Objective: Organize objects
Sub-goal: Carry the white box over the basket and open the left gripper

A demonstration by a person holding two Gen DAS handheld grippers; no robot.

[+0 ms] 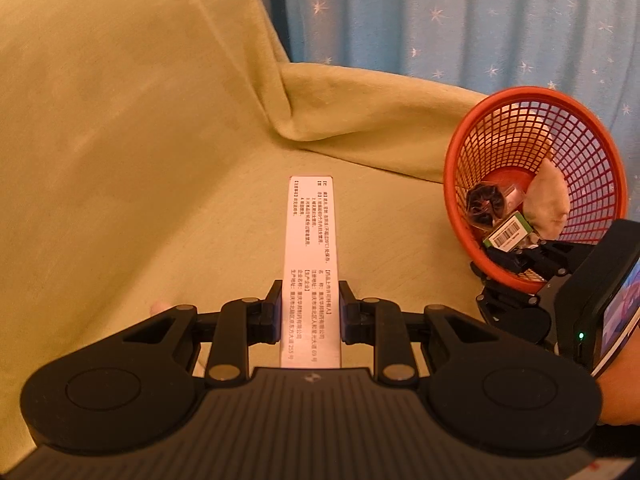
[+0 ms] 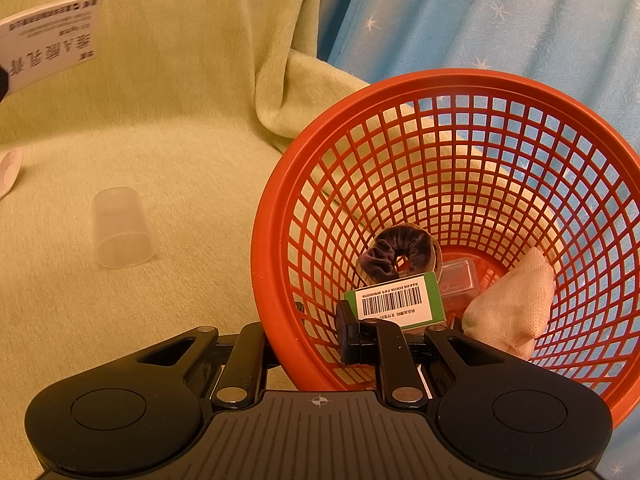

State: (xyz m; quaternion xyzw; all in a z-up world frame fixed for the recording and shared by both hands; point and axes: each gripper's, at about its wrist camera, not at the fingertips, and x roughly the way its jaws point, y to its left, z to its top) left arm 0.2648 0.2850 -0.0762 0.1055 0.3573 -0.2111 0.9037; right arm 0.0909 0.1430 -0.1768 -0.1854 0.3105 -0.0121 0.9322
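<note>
Basket (image 2: 280, 208) right of cup (image 2: 122, 228), scrunchie (image 2: 394, 254) inside

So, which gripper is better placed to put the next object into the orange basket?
Left. The left gripper already clamps the white box beside the orange basket. The right gripper grips the basket's rim, tilting it.

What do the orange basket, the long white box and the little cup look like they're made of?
Basket: glossy moulded plastic, judging by its even open grid and shiny rim. Box: probably matte printed cardboard, with flat faces and crisp edges. Cup: frosted, see-through plastic, likely soft-finished.
</note>
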